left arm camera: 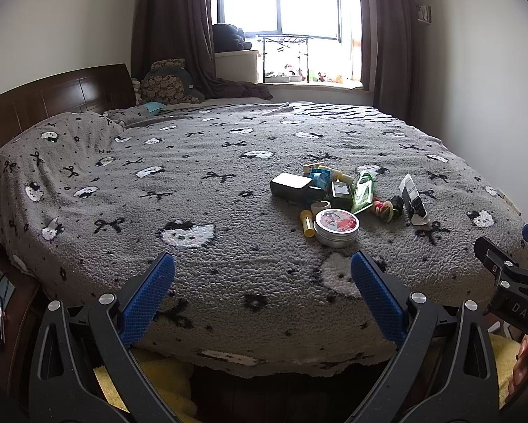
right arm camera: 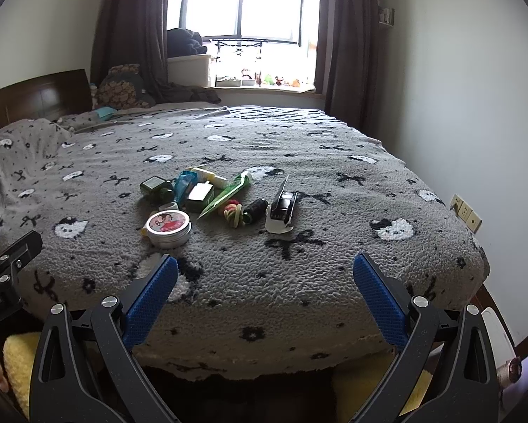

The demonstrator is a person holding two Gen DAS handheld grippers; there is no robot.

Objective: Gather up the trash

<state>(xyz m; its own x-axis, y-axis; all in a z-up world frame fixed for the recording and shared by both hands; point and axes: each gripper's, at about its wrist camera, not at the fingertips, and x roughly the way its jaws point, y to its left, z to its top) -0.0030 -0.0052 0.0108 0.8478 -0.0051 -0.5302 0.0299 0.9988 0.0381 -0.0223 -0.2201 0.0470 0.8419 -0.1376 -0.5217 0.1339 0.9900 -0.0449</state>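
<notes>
The pile of small items (right arm camera: pixel 214 197) lies mid-bed (right arm camera: pixel 334 282), ahead of both grippers; right gripper (right arm camera: pixel 265 282) seems nearer than left gripper (left arm camera: pixel 264 282). Both fingers spread wide, empty.

Both black two-finger tools with blue ribbed pads hover side by side, level. The left tool (left arm camera: pixel 263 268) stands spread wide, holding nothing. The right tool (right arm camera: pixel 265 269) gapes just as wide, equally empty.
</notes>
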